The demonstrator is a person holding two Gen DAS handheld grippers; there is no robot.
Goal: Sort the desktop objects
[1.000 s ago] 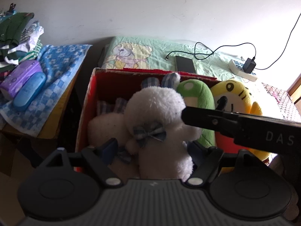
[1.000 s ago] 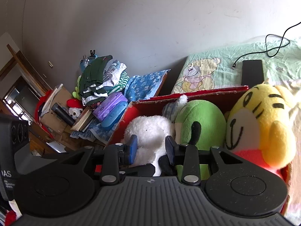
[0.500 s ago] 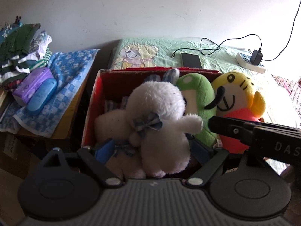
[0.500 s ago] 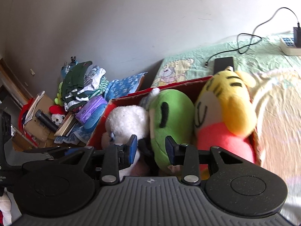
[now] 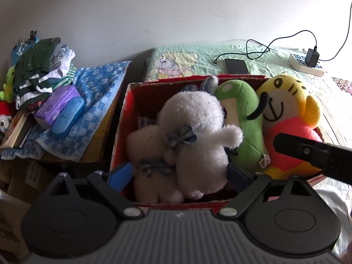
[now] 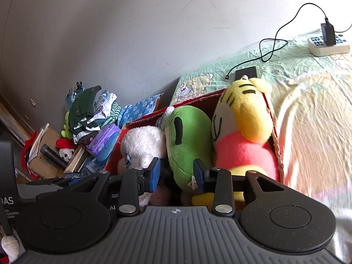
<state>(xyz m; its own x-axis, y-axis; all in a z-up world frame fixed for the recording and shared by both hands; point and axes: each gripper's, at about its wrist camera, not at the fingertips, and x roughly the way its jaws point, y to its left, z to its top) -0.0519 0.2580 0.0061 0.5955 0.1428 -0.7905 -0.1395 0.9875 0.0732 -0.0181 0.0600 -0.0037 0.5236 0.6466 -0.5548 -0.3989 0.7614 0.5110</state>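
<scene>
The left gripper [image 5: 179, 172] stands wide open around the white plush [image 5: 193, 132]: soft, light, squashy; pinch its body. The right gripper [image 6: 177, 173], also open, frames the green plush [image 6: 189, 140].

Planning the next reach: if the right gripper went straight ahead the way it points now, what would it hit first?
Most likely the green plush: it sits between the open right gripper fingers, in the red box, though depth is hard to judge.

red box [image 5: 123, 118] | holds white plush [image 5: 193, 136], green plush [image 5: 242, 118], yellow-pink plush [image 5: 288, 118] | side by side
</scene>
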